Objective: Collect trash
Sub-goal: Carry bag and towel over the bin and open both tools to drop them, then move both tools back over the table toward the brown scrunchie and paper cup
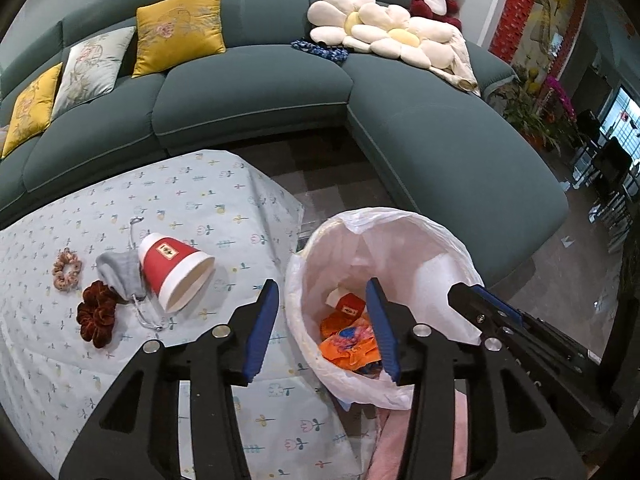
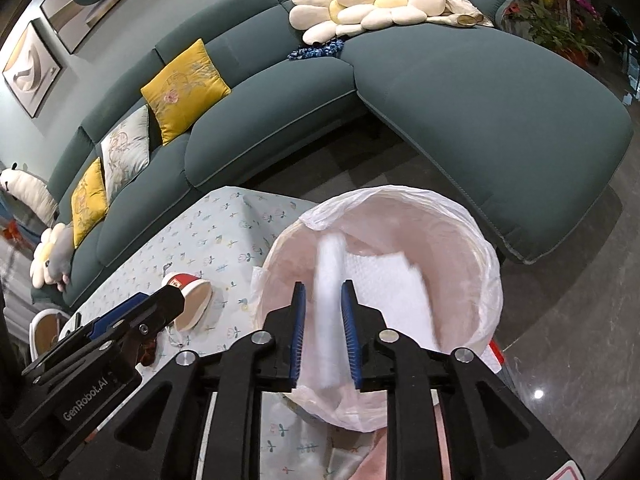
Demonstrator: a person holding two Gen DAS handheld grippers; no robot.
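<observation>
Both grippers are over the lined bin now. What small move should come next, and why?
Probably swing the left gripper back to the tipped red paper cup on the table. Its jaws stand open and empty above the bin, where orange wrappers already lie, and the cup looks like the trash left. The right gripper is letting a blurred white piece drop.

white scrap (image 2: 329, 300) motion-blurred, tongs partly hiding bin contents (image 1: 348, 340)

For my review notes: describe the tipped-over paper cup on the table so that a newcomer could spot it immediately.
Start at the table with the pale flowered cloth in front of the teal sofa. Left of the white-lined bin, the paper cup lies on its side, mouth towards the bin. It is red with white rims and stiff, unlike the soft grey pouch and two scrunchies beside it.
</observation>
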